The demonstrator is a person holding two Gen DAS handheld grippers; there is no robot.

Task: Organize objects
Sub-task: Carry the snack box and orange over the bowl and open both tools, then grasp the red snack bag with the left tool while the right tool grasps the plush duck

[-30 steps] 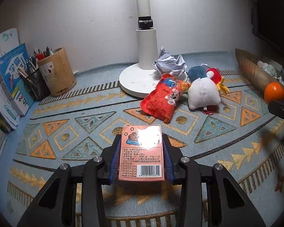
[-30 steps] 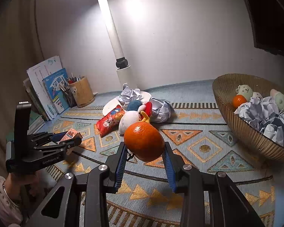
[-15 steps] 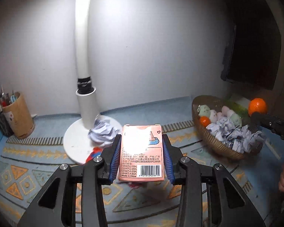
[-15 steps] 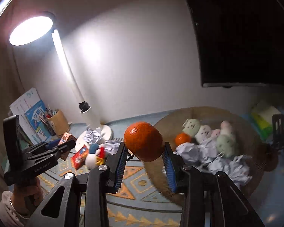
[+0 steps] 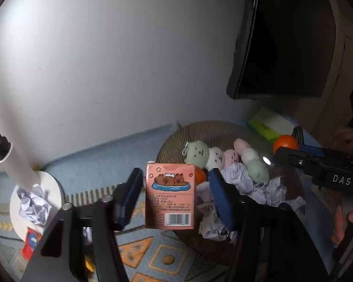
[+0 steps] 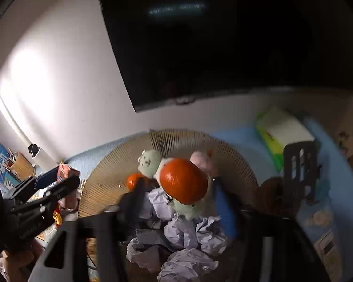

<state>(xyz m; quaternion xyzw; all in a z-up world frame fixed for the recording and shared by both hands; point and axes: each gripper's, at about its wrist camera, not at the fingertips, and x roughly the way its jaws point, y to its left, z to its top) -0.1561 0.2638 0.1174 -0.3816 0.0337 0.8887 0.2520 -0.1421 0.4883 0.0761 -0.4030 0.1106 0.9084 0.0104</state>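
pink carton [image 5: 170, 195] upright between the just-spread left tongs [image 5: 174, 196], untouched, over the basket's [image 5: 214, 127] near-left rim; right tongs [image 6: 180, 208] also just spread, orange [image 6: 183, 180] loose over basket centre.

Left hand-held gripper [image 5: 174, 195]: black frame, blue pads, silver screws. Right hand-held gripper [image 5: 294, 150]: black, white "DAS" lettering.

Left wrist view: white lamp pole [image 5: 10, 162] cut off at 9 o'clock edge; head out of frame. Small orange fruit [image 5: 200, 176] mostly hidden behind pink carton [image 5: 170, 195]. Carton's small print blurred, unreadable. Red snack packet [image 5: 30, 242] partly hidden by gripper body.

Right wrist view: blue-padded fingers [image 6: 224, 211] motion-blurred. Woven basket [image 6: 235, 155] floor largely covered by crumpled paper [image 6: 183, 232]. Dark wall screen [image 6: 223, 47] cropped at 12 o'clock.
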